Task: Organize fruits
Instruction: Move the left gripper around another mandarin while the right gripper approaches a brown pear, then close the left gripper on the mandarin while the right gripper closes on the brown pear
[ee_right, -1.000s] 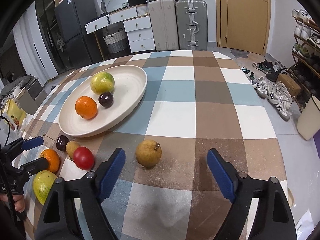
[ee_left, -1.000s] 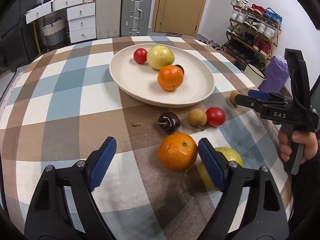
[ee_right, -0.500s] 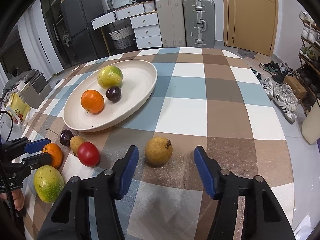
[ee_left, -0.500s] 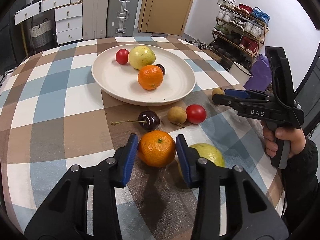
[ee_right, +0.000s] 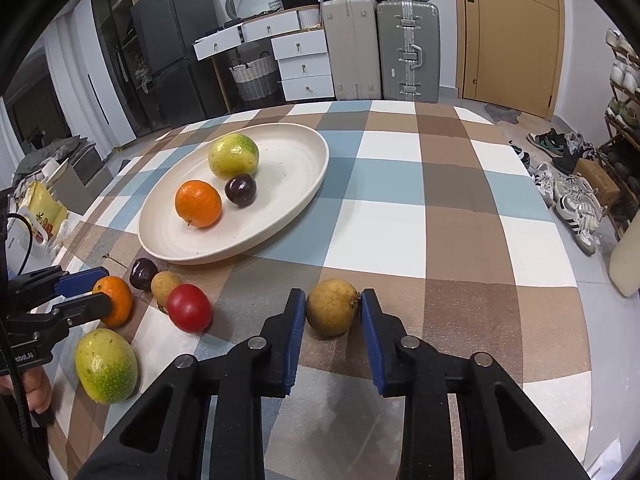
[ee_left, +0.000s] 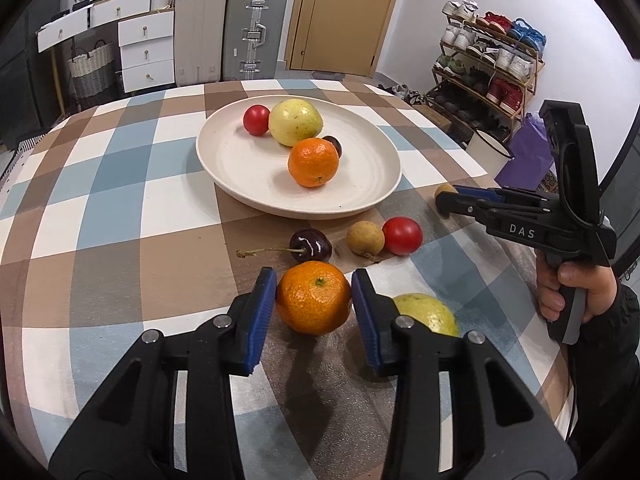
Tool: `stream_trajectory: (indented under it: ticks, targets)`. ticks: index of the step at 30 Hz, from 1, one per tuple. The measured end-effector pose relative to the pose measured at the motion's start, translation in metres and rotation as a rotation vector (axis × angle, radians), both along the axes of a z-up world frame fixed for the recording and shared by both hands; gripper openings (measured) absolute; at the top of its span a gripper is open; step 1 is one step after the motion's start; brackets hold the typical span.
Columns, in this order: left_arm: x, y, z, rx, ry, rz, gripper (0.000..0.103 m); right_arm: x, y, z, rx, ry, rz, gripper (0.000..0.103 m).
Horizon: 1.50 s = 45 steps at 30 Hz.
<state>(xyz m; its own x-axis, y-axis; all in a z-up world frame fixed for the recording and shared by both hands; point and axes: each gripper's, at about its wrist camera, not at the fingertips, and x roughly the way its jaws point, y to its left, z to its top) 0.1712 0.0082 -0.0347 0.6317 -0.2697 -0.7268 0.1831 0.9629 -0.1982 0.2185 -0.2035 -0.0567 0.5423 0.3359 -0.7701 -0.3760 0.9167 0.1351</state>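
Fruit is gripped on both sides: the left gripper (ee_left: 314,300) has closed on an orange (ee_left: 313,298), while the right gripper (ee_right: 333,312) has just clamped a brownish fruit (ee_right: 332,307), possibly a pear, both near the table's (ee_right: 400,200) front edge. Lift straight, then lower gently onto the plate (ee_right: 296,200), clear of fruit already there.

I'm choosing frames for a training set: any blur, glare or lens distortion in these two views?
Left wrist view: sharp, strong fisheye bending at the edges, dark corners, a small highlight on the cherry, a soft shadow under the held orange. Right wrist view: equally sharp and curved, no harsh glare on the plate.
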Motion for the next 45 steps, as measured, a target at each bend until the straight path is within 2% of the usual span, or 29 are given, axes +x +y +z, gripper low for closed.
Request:
stream_trajectory:
  ticks: [22, 34, 39, 41, 42, 45]
  targets:
    - [-0.004, 0.009, 0.01, 0.011, -0.06, 0.057, 0.036, -0.009, 0.0, 0.014, 0.025, -0.062, 0.003, 0.028]
    - [-0.009, 0.01, 0.027, 0.021, -0.144, 0.097, 0.036, -0.021, -0.001, 0.038, 0.104, -0.156, 0.02, 0.028]
    - [-0.008, 0.005, 0.037, 0.049, -0.174, 0.109, 0.036, -0.024, 0.004, 0.047, 0.125, -0.176, 0.031, 0.028]
    - [-0.007, 0.004, 0.042, 0.062, -0.186, 0.116, 0.033, -0.025, 0.008, 0.052, 0.124, -0.193, 0.039, 0.028]
    - [-0.007, 0.003, 0.045, 0.069, -0.198, 0.124, 0.027, -0.026, 0.009, 0.054, 0.125, -0.201, 0.042, 0.028]
    - [-0.006, 0.002, 0.054, 0.083, -0.229, 0.136, 0.027, -0.025, 0.014, 0.06, 0.13, -0.211, 0.049, 0.028]
